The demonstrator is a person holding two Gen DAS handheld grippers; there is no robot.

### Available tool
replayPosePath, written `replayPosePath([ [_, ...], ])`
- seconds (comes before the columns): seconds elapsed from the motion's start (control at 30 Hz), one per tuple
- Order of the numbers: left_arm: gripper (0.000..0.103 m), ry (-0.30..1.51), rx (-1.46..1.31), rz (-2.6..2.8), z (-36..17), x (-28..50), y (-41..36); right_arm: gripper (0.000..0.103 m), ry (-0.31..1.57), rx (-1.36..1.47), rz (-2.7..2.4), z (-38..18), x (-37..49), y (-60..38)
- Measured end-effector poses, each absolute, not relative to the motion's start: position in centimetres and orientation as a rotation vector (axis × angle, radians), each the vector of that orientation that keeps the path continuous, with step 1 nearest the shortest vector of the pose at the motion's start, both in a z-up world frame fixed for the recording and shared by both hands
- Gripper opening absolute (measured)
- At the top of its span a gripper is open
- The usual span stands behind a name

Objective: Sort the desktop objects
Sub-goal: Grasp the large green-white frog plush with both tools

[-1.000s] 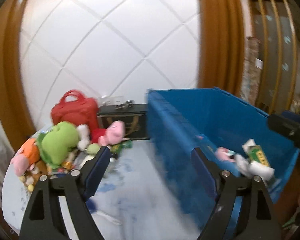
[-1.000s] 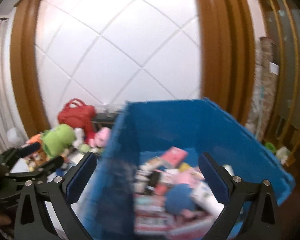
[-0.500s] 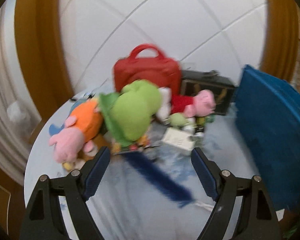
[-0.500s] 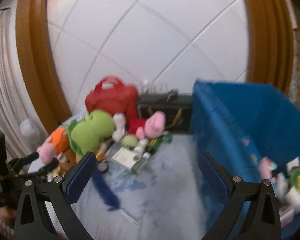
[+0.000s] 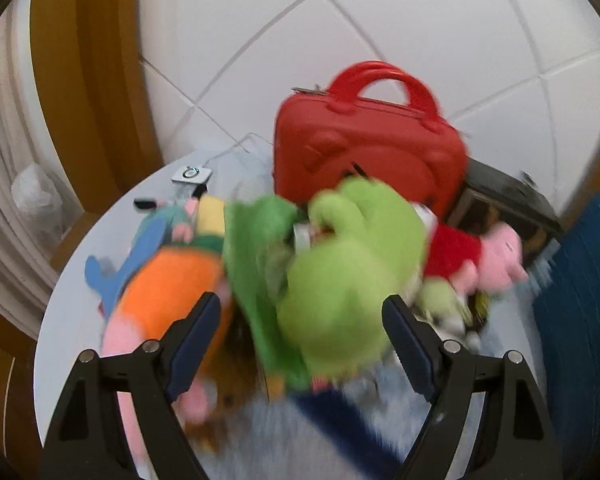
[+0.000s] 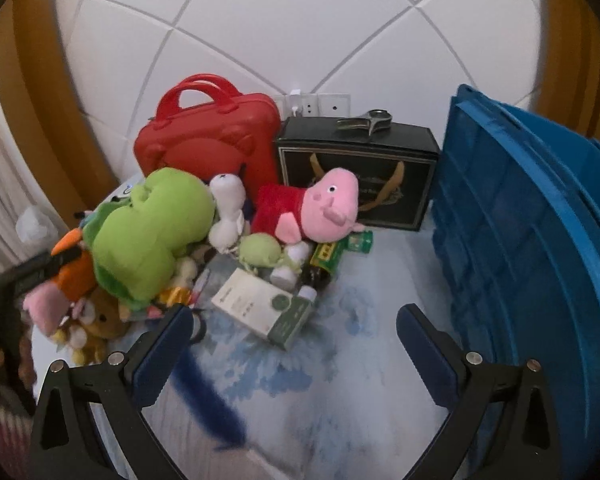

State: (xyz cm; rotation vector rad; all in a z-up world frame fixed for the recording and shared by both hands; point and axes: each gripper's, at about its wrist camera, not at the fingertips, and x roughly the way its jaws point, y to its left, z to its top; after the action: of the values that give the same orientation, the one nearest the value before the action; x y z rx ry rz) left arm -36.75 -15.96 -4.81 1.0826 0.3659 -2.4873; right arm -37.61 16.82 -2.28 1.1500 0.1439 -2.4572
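Note:
A pile of toys lies on the round table. A green plush (image 5: 348,276) (image 6: 152,236) is in its middle, with an orange plush (image 5: 168,292) to its left and a pink pig plush in red (image 6: 320,208) (image 5: 496,256) to its right. My left gripper (image 5: 300,336) is open and empty, close in front of the green plush. My right gripper (image 6: 296,344) is open and empty above the table, near a white and green box (image 6: 264,308). A dark blue brush-like object (image 6: 208,396) lies by its left finger.
A blue bin (image 6: 540,240) stands at the right. A red case (image 6: 212,140) (image 5: 364,152) and a black gift box (image 6: 356,176) stand at the back against the white wall. Small bottles (image 6: 324,264) lie beside the pig. A small device (image 5: 191,174) lies at the table's far left.
Both grippers have swung left, away from the blue bin and toward the toy pile. The left gripper has moved in close to the green plush. Both stay open.

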Motion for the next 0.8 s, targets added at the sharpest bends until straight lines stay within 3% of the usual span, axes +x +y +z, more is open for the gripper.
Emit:
replayPosePath([
  [0.23,0.083,0.311,1.264,-2.397,-9.4,-46.2,-17.2,0.103,0.141,1.211,-2.516,-3.9,-43.8,17.4],
  [0.47,0.083,0.214,1.503,-2.689,-12.2,-39.6,-8.3,0.103,0.094,1.297,-2.475,-6.6,-46.0,17.2],
  [0.8,0.083,0.388,1.574,-2.624,-14.7,-34.6,-5.4,0.103,0.157,1.421,-2.348,-11.6,-45.4,16.1],
])
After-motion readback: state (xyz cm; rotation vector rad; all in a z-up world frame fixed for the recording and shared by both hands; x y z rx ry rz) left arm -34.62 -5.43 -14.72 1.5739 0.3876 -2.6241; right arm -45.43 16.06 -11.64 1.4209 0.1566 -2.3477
